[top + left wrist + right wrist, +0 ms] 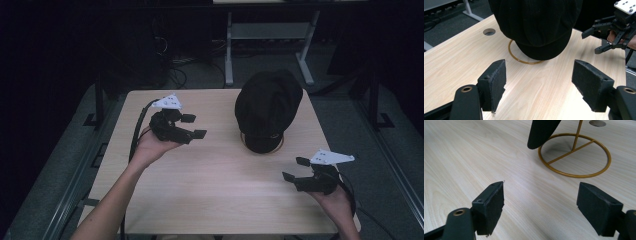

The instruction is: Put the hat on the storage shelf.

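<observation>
A pale wooden table (215, 200) with a round cable hole (489, 31) stands on grey carpet (345, 115), with a white desk frame (270, 35) and tangled cables (175, 65) beyond it.

Bare table (200, 175) around; only the cap (267, 102) on its stand (574, 157) obstructs.

Light wood table (210, 190); gold wire stand (574, 155) rests on it, ring base flat, black cap (267, 102) atop.

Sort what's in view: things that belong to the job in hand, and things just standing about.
Job in hand:
black cap
gold wire stand under it
left gripper, jaws open
right gripper, jaws open

Standing about:
grey table legs behind
cable hole in the table
</observation>
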`<state>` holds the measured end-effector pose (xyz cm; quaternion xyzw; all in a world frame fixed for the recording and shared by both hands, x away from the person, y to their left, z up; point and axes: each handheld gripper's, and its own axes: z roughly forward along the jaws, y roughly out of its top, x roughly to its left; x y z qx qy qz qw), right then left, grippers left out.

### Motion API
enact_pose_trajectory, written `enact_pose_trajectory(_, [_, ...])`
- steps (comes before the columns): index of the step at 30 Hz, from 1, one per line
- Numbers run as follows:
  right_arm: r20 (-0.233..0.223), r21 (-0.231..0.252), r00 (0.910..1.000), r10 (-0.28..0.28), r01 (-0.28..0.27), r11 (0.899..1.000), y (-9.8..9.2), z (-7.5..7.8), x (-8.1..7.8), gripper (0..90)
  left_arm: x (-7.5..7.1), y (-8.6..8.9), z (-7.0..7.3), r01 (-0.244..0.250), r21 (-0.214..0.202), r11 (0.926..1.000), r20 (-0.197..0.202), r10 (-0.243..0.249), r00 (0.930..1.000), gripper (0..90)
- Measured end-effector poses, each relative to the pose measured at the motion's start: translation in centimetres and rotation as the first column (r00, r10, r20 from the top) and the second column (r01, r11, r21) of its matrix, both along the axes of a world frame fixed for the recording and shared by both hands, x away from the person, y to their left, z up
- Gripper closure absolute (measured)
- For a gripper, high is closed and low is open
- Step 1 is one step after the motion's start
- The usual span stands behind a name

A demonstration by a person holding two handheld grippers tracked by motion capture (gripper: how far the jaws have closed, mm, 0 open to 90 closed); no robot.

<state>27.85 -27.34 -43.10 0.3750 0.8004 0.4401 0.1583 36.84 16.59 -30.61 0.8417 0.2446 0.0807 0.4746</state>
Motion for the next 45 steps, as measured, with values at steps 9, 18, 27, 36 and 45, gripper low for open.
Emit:
enact_pose_trajectory(9, [0.0, -0.006, 1.0, 0.005, -0.005, 1.0, 0.2, 0.0, -0.1, 21.6, -0.6, 1.0, -0.8, -0.019, -0.001, 0.9998, 0.0, 0.019, 0.9998, 27.1])
enact_pose_trajectory(18, [-0.006, -0.016, 0.9999, 0.011, -0.011, 1.0, 0.3, -0.1, -0.1, 21.6, -1.3, 2.2, -1.8, -0.036, -0.002, 0.9994, -0.003, 0.036, 0.9994, 27.1])
enact_pose_trajectory(27, [-0.008, -0.017, 0.9999, 0.009, -0.009, 1.0, 0.3, -0.1, -0.1, 21.6, -1.9, 3.1, -2.9, -0.051, -0.008, 0.9987, -0.008, 0.051, 0.9987, 27.0])
enact_pose_trajectory(36, [-0.012, -0.02, 0.9999, 0.011, -0.012, 1.0, 0.4, -0.2, -0.1, 21.6, -2.3, 4.5, -4.4, -0.072, -0.014, 0.9973, -0.029, 0.072, 0.997, 26.7])
enact_pose_trajectory(45, [-0.019, -0.026, 0.9997, 0.017, -0.018, 1.0, 0.6, -0.3, -0.2, 21.6, -2.8, 5.4, -5.8, -0.098, -0.001, 0.9952, -0.037, 0.098, 0.9945, 26.6])
